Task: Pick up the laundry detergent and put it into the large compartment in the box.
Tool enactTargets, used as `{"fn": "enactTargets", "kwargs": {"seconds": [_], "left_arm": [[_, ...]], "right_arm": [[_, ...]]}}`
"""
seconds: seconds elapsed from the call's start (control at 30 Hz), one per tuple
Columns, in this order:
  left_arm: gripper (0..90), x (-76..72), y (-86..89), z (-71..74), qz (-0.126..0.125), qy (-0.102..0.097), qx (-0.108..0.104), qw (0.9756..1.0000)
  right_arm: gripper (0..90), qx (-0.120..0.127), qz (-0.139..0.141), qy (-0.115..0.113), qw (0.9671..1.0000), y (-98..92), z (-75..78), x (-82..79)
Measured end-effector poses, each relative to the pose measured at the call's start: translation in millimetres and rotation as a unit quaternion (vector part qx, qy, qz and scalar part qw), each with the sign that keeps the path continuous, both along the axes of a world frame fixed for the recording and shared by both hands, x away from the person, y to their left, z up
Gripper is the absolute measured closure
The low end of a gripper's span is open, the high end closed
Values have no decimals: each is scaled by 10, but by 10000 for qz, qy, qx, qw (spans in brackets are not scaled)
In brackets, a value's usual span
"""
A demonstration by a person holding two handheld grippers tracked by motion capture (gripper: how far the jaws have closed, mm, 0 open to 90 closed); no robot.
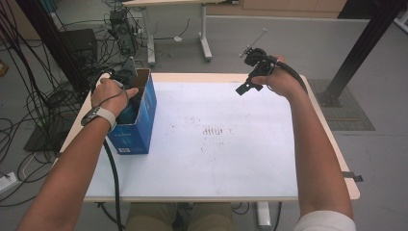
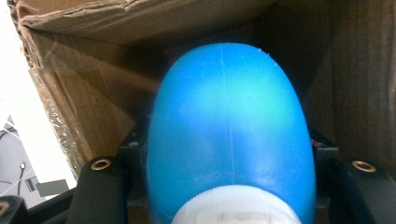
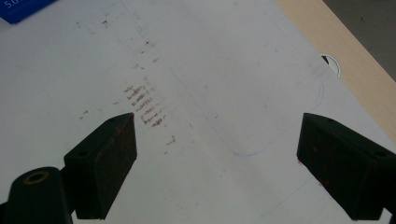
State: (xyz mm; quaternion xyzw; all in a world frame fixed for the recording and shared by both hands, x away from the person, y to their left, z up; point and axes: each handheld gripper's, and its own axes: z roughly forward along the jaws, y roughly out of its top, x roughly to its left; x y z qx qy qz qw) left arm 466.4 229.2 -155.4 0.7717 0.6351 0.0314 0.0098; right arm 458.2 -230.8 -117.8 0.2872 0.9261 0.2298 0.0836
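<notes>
A blue bottle [image 2: 231, 126] with a white cap was down inside the blue cardboard box [image 1: 137, 126], held between the jaws of the left gripper [image 1: 126, 98]. The jaws squeezed it tight on both sides. The box stood near the left edge of the white table [image 1: 226, 154]. The right gripper [image 3: 217, 163] hung over the far right part of the table, its jaws wide apart with nothing between them.

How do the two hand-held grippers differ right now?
The left hand-held gripper reaches into the blue cardboard box; the right hand-held gripper hangs over the white table. The left is shut on a blue bottle; the right's jaws stand wide apart with nothing between them. Both have black jaws.
</notes>
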Motion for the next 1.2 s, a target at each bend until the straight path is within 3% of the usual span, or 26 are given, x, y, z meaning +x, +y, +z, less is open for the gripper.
{"fn": "enactTargets", "kwargs": {"seconds": [0.53,0.77,1.2], "left_arm": [[333,5,31,8,7,14,-86,10000],[281,-6,62,20,-1,-7,-176,9998],[275,-32,172,114,5,-3,-384,9993]], "right_arm": [[122,10,-9,5,10000,-6,4,-6],[122,-7,3,17,10000,1,2,-3],[122,2,9,3,10000,0,12,-16]]}}
